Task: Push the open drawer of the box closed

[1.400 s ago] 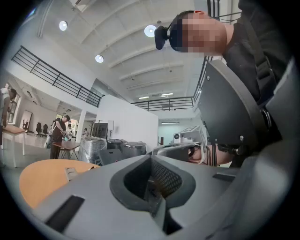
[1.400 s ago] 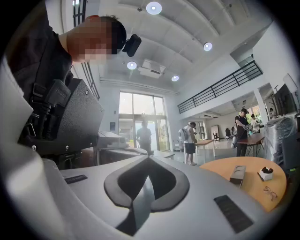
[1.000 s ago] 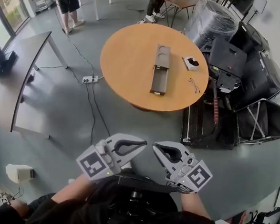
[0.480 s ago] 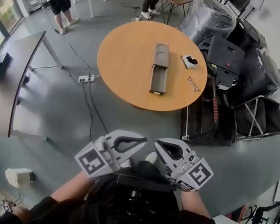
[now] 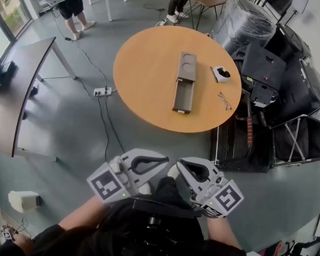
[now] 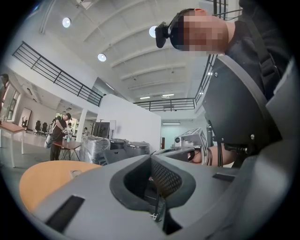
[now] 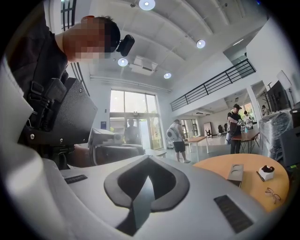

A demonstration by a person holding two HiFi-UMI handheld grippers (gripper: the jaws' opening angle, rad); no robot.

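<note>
Left gripper point(image 5: 163, 160): we hold it low, close in front of our body, well short of the worktop. In the left gripper view its fingers meet at the tips and nothing sits between them.

Right gripper point(image 5: 179, 168): we hold it just beside the left one, at much the same height. Its fingers are also pressed together at the tips and carry nothing.

Worktop point(image 5: 145, 71): a round, orange-brown surface ahead of us on the grey floor, well apart from both grippers.

Box point(image 5: 187, 65): a long grey box lying flat near the middle of the worktop, with a round recess in its top.

Drawer point(image 5: 182, 98): it is drawn out of the box's near end, towards our side of the worktop, and we see its open tray from above. Neither gripper touches it.

Small white holder point(image 5: 220, 73): it sits to the right of the box, apart from it, with something dark in it that we cannot make out.

Glasses point(image 5: 223, 99): they lie near the worktop's right edge, to the right of the drawer.

Power strip point(image 5: 102, 91): it lies on the floor left of the worktop, with cables running from it.

Black cases point(image 5: 265, 68): they are stacked on the floor just right of the worktop.

Grey table point(image 5: 16, 102): it stands at far left, well apart from the worktop.
</note>
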